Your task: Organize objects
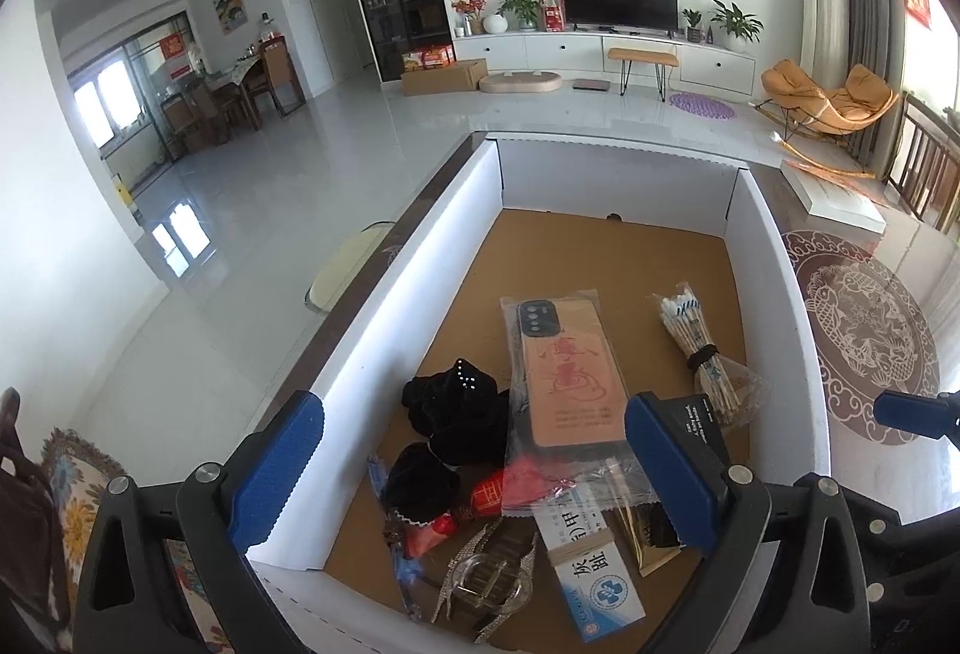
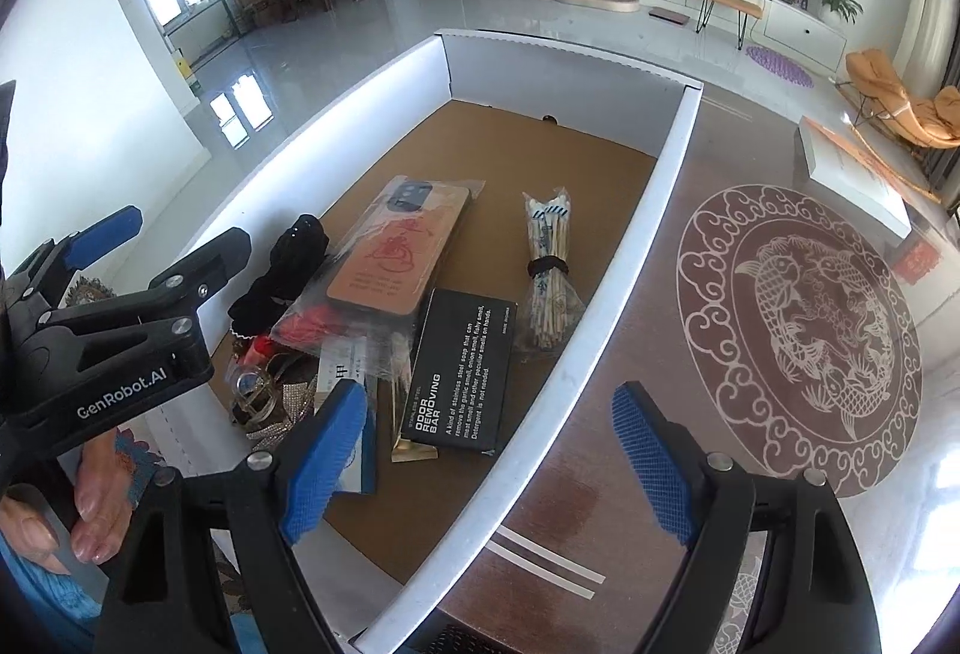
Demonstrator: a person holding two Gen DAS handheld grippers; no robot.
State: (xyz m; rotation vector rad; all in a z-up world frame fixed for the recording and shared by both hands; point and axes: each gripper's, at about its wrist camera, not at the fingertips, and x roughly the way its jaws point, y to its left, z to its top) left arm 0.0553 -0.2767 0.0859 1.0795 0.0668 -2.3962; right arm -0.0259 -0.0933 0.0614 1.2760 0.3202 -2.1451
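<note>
A white box [image 1: 618, 174] [image 2: 564, 66] with a brown cardboard floor holds a bagged phone case [image 1: 570, 372] [image 2: 399, 252], a tied bundle of cotton swabs [image 1: 699, 336] [image 2: 549, 270], a black odor-bar box [image 2: 462, 372], black scrunchies [image 1: 456, 408], a medicine box [image 1: 594, 570] and a rhinestone buckle [image 1: 486, 582]. My left gripper [image 1: 474, 474] hovers open above the pile at the box's near end, with nothing between its fingers. My right gripper [image 2: 487, 456] stands open over the box's right wall, just behind the black box, and holds nothing.
The box sits on a glossy table with a round fish pattern [image 2: 798, 330] to its right. A flat white package [image 2: 852, 174] lies at the far right, and two white strips [image 2: 546, 558] lie near the right gripper. A person's hand [image 2: 96, 498] is at the lower left.
</note>
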